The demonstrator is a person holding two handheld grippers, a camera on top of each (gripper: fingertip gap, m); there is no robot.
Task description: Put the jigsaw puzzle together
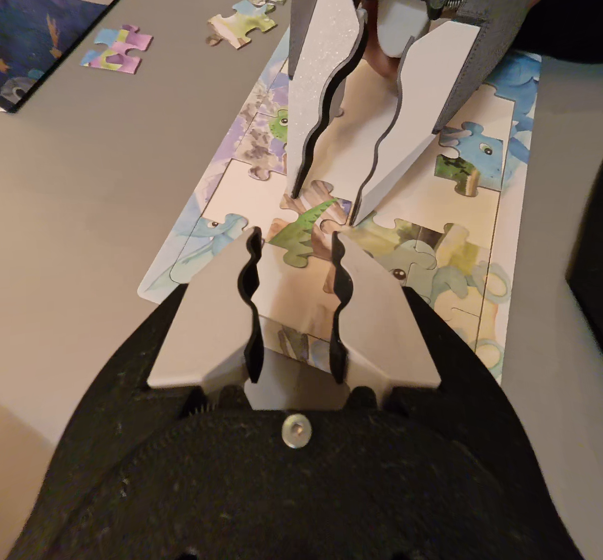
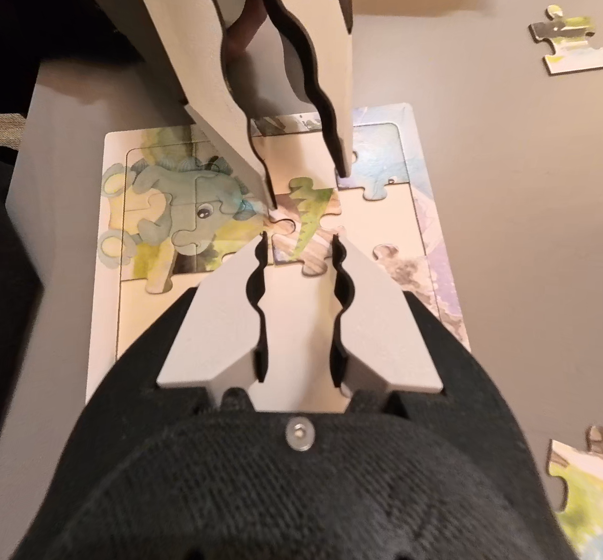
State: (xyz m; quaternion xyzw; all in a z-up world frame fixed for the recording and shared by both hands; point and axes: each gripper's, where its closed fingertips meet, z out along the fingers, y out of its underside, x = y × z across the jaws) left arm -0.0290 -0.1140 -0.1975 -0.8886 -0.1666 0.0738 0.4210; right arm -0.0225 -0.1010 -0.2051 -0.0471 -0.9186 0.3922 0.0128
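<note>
squarely between both open claws (image 1: pixel 297 233) (image 2: pixel 301 235) lies the green-leaf piece (image 2: pixel 305 214).

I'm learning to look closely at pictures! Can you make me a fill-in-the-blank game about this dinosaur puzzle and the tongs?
1. Both pairs of tongs, the left tongs and the right tongs, have their jaws ____.
2. The puzzle piece between the tips of both tongs shows a spiky ____ shape.
3. The puzzle pieces go inside a flat puzzle ____.
4. Loose pieces wait on the grey ____.

Missing words: open; green; tray; table
</note>
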